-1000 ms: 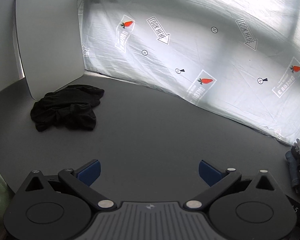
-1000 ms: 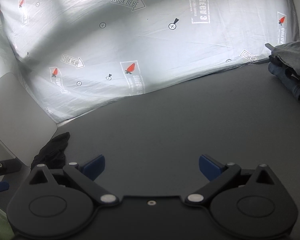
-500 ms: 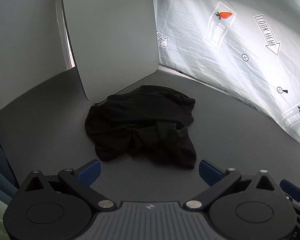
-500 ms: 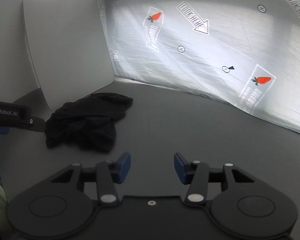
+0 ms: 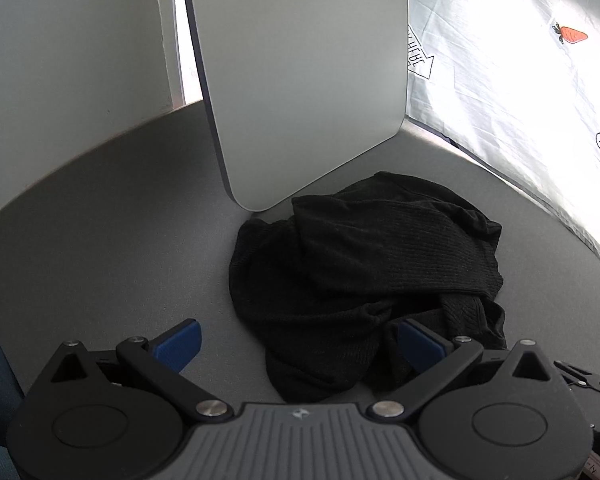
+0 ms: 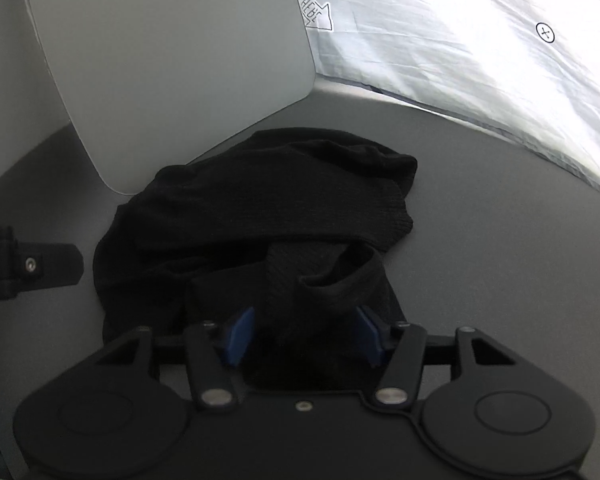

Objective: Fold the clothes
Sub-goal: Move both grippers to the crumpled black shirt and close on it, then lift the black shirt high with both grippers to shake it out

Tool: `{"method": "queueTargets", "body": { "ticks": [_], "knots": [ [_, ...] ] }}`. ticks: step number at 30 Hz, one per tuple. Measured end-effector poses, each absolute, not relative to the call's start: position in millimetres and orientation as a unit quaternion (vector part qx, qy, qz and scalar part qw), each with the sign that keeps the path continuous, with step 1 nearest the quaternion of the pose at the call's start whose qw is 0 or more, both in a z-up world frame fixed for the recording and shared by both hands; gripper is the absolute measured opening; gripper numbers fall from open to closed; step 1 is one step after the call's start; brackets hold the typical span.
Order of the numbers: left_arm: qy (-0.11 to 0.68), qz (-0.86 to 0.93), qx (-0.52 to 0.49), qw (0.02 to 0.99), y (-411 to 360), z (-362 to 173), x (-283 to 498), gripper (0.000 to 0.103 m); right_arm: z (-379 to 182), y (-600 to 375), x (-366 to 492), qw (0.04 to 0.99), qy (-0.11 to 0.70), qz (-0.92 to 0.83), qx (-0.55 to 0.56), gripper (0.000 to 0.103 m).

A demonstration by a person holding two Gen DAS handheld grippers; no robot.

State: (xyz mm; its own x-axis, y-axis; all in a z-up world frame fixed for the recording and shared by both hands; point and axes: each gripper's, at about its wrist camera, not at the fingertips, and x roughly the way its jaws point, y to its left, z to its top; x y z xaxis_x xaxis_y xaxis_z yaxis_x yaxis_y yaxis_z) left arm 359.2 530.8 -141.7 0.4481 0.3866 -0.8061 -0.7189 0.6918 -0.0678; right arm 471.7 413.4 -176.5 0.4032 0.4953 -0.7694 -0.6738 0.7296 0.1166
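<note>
A crumpled black ribbed garment (image 5: 364, 264) lies on the grey table (image 5: 100, 248), at the foot of a leaning grey board. My left gripper (image 5: 300, 344) hangs open just over the garment's near edge, its right pad (image 5: 420, 344) above the cloth and its left pad over bare table. In the right wrist view the same garment (image 6: 260, 208) fills the middle. My right gripper (image 6: 304, 332) is low over its near folds. Its jaws are closing, with a ridge of black cloth between the blue pads (image 6: 240, 332), and I see no firm pinch.
The grey board (image 5: 300, 80) leans at the table's back corner against a pale wall. A white sheet printed with strawberries and arrows (image 5: 520, 100) hangs along the far right edge. Part of the left gripper's body (image 6: 32, 268) shows at the right wrist view's left edge.
Both grippers swung left across the table and dropped toward the black garment, which now sits right at their fingers. The right jaws narrowed from wide open; the left jaws stayed wide.
</note>
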Motion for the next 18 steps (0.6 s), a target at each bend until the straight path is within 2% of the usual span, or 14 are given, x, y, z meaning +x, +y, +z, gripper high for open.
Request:
{"method": "queueTargets", "body": {
  "ticks": [1, 6, 10, 18],
  "knots": [
    [0.406, 0.335, -0.206, 0.825, 532, -142, 359, 0.103, -177, 410, 473, 0.833, 0.415, 0.351, -0.107, 0.005],
    [0.399, 0.328, -0.195, 0.833, 518, -138, 369, 0.103, -145, 372, 483, 0.869, 0.356, 0.326, -0.112, 0.003],
    [0.384, 0.303, -0.178, 0.854, 491, -121, 381, 0.103, -111, 306, 512, 0.904, 0.326, 0.272, -0.059, 0.003],
    [0.346, 0.214, -0.119, 0.906, 367, -75, 398, 0.103, -31, 101, 512, 0.957, 0.223, 0.171, 0.078, 0.003]
  ]
}}
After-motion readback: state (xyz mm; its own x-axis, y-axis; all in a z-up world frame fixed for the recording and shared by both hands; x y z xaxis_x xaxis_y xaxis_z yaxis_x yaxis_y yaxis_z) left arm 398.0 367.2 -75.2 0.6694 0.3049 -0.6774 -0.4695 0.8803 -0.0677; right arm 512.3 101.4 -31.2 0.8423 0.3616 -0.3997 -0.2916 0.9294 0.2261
